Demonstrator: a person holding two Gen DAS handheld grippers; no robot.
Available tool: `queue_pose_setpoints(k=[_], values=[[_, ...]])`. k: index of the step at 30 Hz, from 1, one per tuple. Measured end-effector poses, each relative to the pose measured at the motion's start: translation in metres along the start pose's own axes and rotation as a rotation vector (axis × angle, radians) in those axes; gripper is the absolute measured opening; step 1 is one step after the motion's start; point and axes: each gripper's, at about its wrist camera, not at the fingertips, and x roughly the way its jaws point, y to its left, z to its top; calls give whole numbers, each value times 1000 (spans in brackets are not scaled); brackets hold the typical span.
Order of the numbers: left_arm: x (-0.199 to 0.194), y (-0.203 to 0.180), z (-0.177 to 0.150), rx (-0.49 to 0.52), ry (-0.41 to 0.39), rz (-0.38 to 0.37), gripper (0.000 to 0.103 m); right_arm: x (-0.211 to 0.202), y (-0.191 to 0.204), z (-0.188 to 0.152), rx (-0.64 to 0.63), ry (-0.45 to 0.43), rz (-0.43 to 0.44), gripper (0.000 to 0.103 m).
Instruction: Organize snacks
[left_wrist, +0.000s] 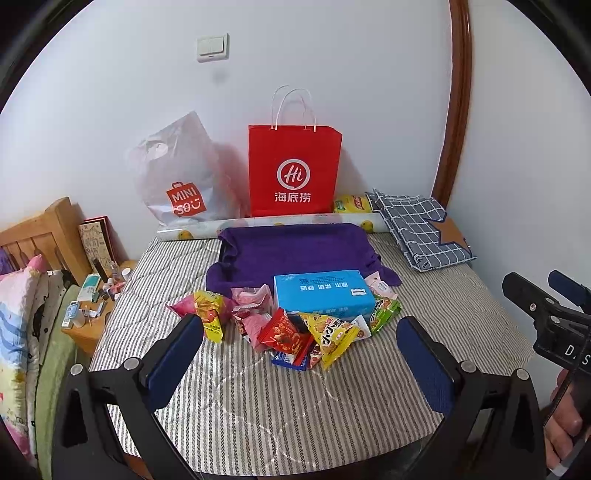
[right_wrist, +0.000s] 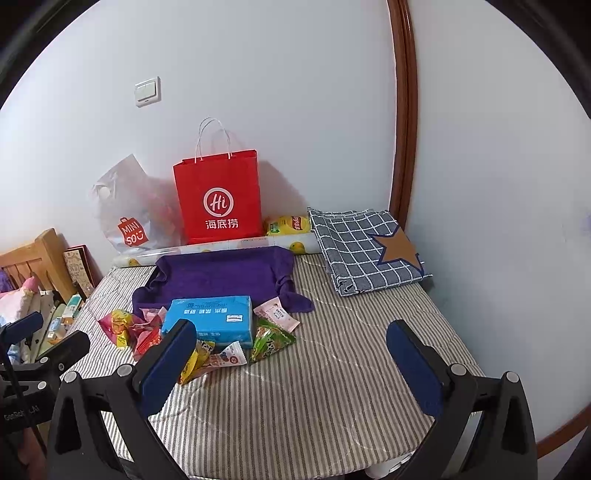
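Note:
A heap of small snack packets (left_wrist: 295, 332) (right_wrist: 207, 350) lies on the striped bed cover, around a blue box (left_wrist: 323, 295) (right_wrist: 208, 317). Red, yellow, pink and green wrappers show. Behind them a purple cloth (left_wrist: 295, 251) (right_wrist: 221, 273) is spread out. A red paper bag (left_wrist: 294, 170) (right_wrist: 218, 195) stands upright against the wall. My left gripper (left_wrist: 299, 350) hovers open just short of the heap, nothing between its fingers. My right gripper (right_wrist: 291, 354) is open too, to the right of the heap, over bare cover. It also shows at the right edge of the left wrist view.
A white plastic bag (left_wrist: 177, 177) leans beside the red bag. A yellow chip bag (left_wrist: 352, 204) and a long roll (left_wrist: 266, 225) lie along the wall. Folded checked fabric (left_wrist: 421, 229) sits at the back right. A cluttered wooden nightstand (left_wrist: 96, 306) stands left of the bed.

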Motion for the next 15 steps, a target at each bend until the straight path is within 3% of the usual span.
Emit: queue_pose_setpoints(k=[15], values=[[0,0,-3,-10,2,-2,103,-1,3,-2,6,3,-2,103]])
